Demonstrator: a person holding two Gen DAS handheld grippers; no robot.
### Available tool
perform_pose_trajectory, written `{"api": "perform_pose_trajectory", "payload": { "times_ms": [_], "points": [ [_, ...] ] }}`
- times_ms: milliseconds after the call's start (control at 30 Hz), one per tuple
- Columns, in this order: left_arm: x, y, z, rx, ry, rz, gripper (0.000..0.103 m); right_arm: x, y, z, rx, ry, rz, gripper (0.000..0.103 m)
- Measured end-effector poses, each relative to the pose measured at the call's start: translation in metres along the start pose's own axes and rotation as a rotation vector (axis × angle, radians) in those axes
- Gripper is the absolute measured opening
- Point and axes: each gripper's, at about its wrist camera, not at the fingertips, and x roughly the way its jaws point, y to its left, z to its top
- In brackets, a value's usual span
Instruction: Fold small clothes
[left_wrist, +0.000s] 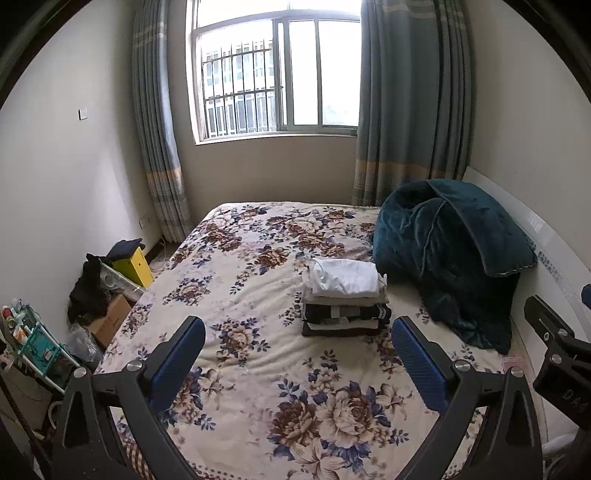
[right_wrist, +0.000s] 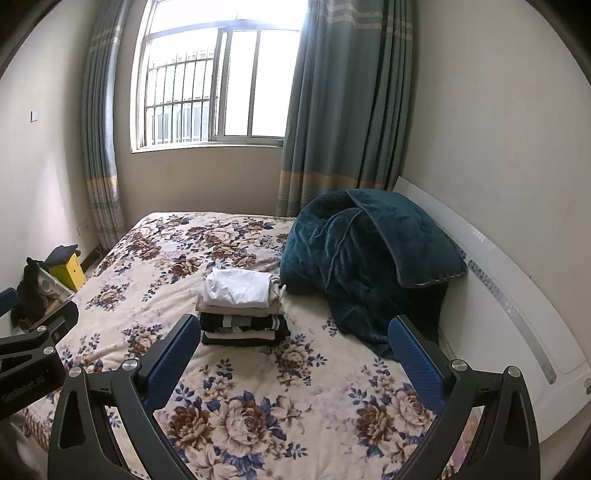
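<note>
On the bed (left_wrist: 258, 354), folded clothes (left_wrist: 345, 299) sit neatly stacked.

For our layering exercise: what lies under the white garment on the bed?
Under the white garment sit folded beige, black-patterned and dark pieces in a stack on the floral bedspread. Their inner folds are hidden.

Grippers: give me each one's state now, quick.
Left gripper: open, holding nothing, above the bed.
Right gripper: open, holding nothing.
</note>
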Motion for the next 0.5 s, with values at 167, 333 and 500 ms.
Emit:
{"api": "perform_pose_trajectory", "payload": {
  "times_ms": [167,333,500],
  "points": [
    [0.0009,0.0032,0.0012,0.004,-0.001,0.004,0.103,0.0043,0.0021,0.0029,-0.003,-0.002,0.012,0.103],
    [0.0000,0.0055,0.0014,0.004,0.002,0.010,0.103,0.0086,0.0054,0.0029,-0.010,0.005,0.025,0.103],
    [0.0011,0.0085,0.0048,0.006,0.001,0.010,0.103,0.0080,0.0062,0.0011,-0.006,0.003,0.029,0.103]
  ]
}}
